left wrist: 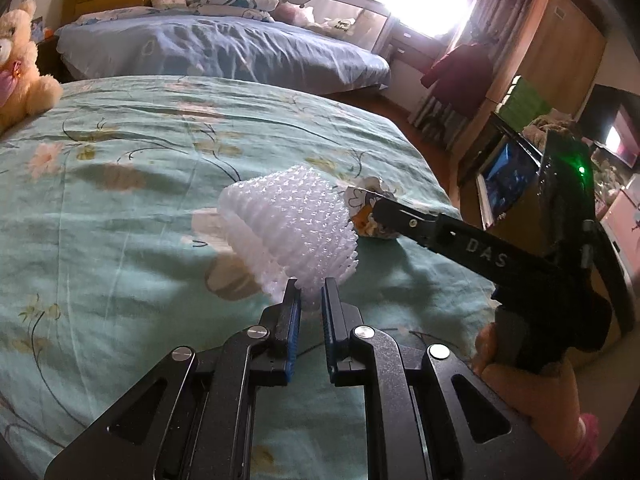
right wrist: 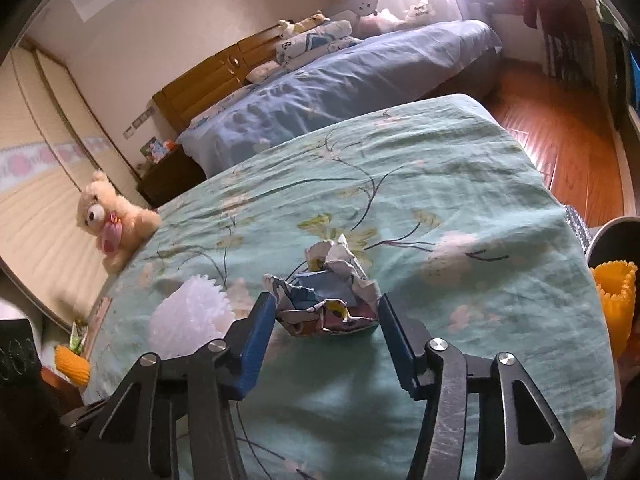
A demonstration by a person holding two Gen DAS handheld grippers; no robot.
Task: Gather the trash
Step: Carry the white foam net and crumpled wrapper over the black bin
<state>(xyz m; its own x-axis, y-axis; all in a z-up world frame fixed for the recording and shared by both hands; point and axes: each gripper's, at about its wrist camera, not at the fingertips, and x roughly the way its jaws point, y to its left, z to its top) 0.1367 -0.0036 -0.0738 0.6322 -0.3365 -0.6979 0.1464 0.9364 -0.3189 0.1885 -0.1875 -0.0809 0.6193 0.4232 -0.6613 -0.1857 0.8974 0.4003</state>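
Observation:
My left gripper [left wrist: 309,290] is shut on the lower edge of a white foam fruit net [left wrist: 294,222] and holds it over the green flowered bedspread [left wrist: 120,200]. The net also shows in the right wrist view [right wrist: 188,316]. A crumpled printed paper ball [right wrist: 328,292] lies on the bedspread between the fingers of my open right gripper [right wrist: 326,312]. In the left wrist view the right gripper's finger [left wrist: 404,216] reaches the paper ball [left wrist: 366,210] just right of the net.
A teddy bear [right wrist: 112,224] sits at the bed's left edge. A grey bin [right wrist: 612,240] with an orange foam net [right wrist: 614,292] stands at the right. Another orange net [right wrist: 72,364] lies lower left. A blue bed [left wrist: 224,48] lies beyond, wood floor [right wrist: 560,136] to the right.

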